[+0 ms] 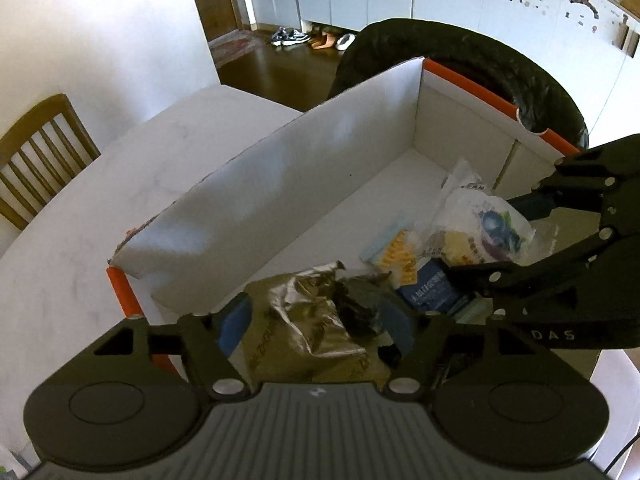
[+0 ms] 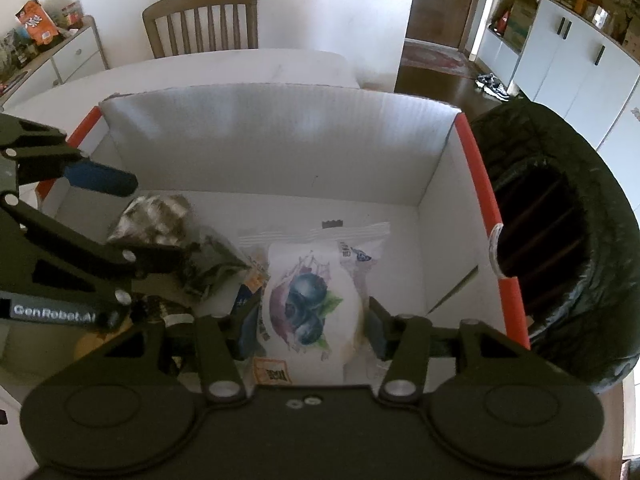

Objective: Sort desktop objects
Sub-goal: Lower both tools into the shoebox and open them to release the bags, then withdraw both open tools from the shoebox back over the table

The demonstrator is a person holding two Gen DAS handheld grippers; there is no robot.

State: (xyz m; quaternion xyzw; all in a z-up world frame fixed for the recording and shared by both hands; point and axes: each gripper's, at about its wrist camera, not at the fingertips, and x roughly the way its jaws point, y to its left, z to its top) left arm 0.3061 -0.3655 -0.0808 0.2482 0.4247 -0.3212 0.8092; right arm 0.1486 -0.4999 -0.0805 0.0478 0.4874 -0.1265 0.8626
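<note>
1. A white cardboard box (image 2: 280, 152) with orange-taped edges sits on a pale table (image 1: 80, 240); both grippers reach down into it.
2. The left gripper (image 1: 316, 320), seen from its own camera, straddles a crumpled silver-and-dark foil wrapper (image 1: 316, 308). Its blue pads (image 1: 234, 326) stand clear on either side, so the jaws are parted at a middling width and press on nothing.
3. The wrapper lies on the box floor at the 6 o'clock end of that view, over a tan packet (image 1: 276, 344).
4. The right gripper (image 2: 312, 328) brackets a white snack bag printed with blueberries (image 2: 308, 308). The bag fills the gap between the fingers; whether the pads truly pinch it cannot be told, as they are largely hidden behind the bag.
5. In the right wrist view the blueberry bag lies at about 6 o'clock in the box, the foil wrapper (image 2: 160, 216) at 9 o'clock beside the left gripper's blue pad.
6. A blue packet (image 1: 432, 288) and a yellow-patterned packet (image 1: 400, 256) lie between the two.
7. A bin lined with a black bag (image 2: 568, 240) stands just beside the box at 3 o'clock; a wooden chair (image 2: 200, 20) at 12 o'clock.
</note>
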